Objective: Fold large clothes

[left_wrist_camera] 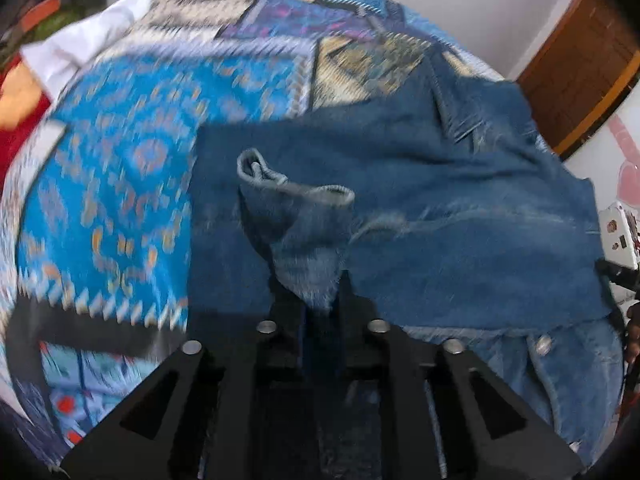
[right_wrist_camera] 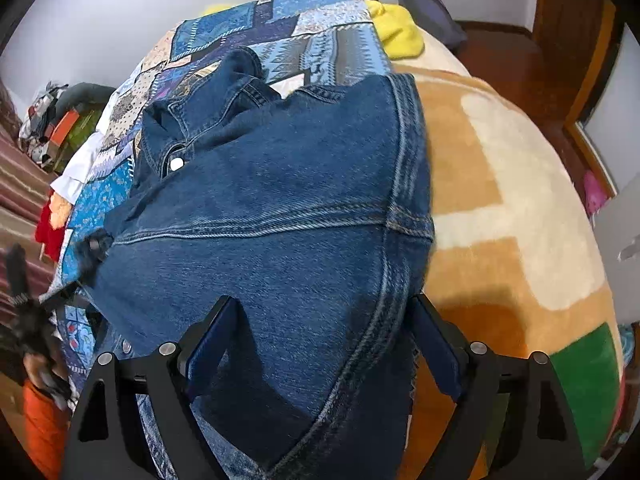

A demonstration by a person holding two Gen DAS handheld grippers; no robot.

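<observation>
A blue denim jacket [right_wrist_camera: 288, 184] lies spread on the bed, collar and a metal snap toward the far left. In the left wrist view the jacket [left_wrist_camera: 460, 200] covers the middle and right. Its sleeve cuff [left_wrist_camera: 296, 196] sticks out from my left gripper [left_wrist_camera: 320, 300], whose narrow-set fingers pinch the sleeve cloth. My right gripper [right_wrist_camera: 324, 332] stands open just above the jacket's near part, one finger on each side of a seamed panel, with denim under and between the fingers. In the right wrist view the left gripper [right_wrist_camera: 94, 246] is a dark blur at the jacket's left edge.
A patchwork bedspread [left_wrist_camera: 112, 200] in blue patterns lies under the jacket, and an orange and cream blanket [right_wrist_camera: 512, 208] covers the bed's right side. A yellow cloth [right_wrist_camera: 396, 32] sits at the far end. Red and white clothes [right_wrist_camera: 60, 208] hang off the left edge.
</observation>
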